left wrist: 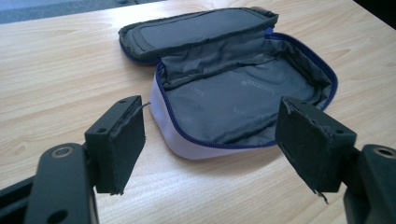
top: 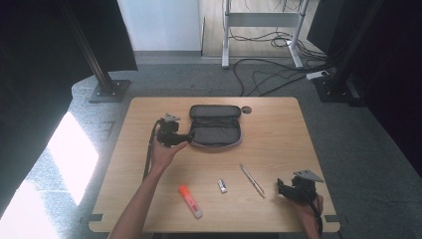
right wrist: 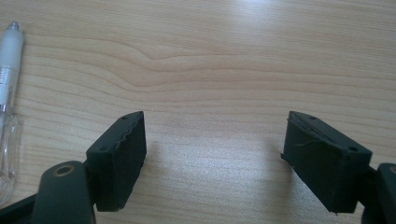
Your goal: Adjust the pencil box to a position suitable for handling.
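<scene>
The left tongs (top: 188, 136) sit at the near-left corner of the open pencil case (top: 216, 125), spread wide with nothing between the pads. From the left gripper view, the case (left wrist: 243, 100) lies just ahead of them, lid flipped back, grey lining exposed, blue zip running round the rim, and it looks empty. It rests toward the far middle of the bench (top: 278, 124).

The right tongs (top: 284, 189) hover low at the near-right corner, also wide open and holding nothing, bare wood beneath them in the right gripper view, with the pen (right wrist: 8, 65) at that view's left edge.

The risks from here: that case is soft and light, so a nudge from the left tongs could slide it across the smooth wood or fold the front wall inward and narrow the mouth. The pen (top: 253, 180) is thin and round, so a pinch off its middle may roll it away or tip it out of the pads. The orange highlighter (top: 191, 201) and the small silver piece (top: 222, 186) lie near the front edge, where a careless sweep could send them off.

The bench is pale wood grain, with a round cable hole (top: 247, 109) at the back. Beyond it are grey carpet, loose cables (top: 268, 69), a white desk frame (top: 226, 35) and dark curtains at both sides, with a sunlit patch (top: 72, 154) on the floor at left.
</scene>
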Demonstrator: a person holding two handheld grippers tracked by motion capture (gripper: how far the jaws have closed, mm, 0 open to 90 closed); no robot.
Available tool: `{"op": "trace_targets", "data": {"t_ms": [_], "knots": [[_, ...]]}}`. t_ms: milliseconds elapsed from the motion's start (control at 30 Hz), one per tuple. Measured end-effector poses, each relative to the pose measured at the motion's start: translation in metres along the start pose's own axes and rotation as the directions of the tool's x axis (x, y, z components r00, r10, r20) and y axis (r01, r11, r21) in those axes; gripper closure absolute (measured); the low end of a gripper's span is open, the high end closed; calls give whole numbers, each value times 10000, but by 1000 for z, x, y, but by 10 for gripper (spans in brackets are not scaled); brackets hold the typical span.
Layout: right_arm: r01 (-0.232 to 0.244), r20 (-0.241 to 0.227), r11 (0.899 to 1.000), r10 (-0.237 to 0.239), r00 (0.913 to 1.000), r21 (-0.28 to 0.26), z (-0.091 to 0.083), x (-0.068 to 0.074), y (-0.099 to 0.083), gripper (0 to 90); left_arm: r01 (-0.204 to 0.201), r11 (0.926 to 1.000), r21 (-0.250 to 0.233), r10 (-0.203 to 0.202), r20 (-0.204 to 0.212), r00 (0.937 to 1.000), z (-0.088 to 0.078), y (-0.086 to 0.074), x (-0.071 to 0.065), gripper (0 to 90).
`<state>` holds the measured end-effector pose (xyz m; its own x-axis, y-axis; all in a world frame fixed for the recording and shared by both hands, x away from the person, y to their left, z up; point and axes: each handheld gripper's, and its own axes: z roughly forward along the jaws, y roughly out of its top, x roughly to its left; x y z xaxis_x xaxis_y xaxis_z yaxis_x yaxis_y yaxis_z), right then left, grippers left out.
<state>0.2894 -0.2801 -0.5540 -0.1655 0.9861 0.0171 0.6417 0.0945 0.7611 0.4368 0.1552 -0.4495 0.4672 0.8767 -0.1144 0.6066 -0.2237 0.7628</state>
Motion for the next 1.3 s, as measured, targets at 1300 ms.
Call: {"op": "trace_targets", "data": {"t_ms": [1300], "knots": [[130, -26, 9999, -129, 9999, 72, 1, 2, 0, 218, 605, 9915, 1156, -556, -452, 9974, 75, 0, 18, 350]]}}
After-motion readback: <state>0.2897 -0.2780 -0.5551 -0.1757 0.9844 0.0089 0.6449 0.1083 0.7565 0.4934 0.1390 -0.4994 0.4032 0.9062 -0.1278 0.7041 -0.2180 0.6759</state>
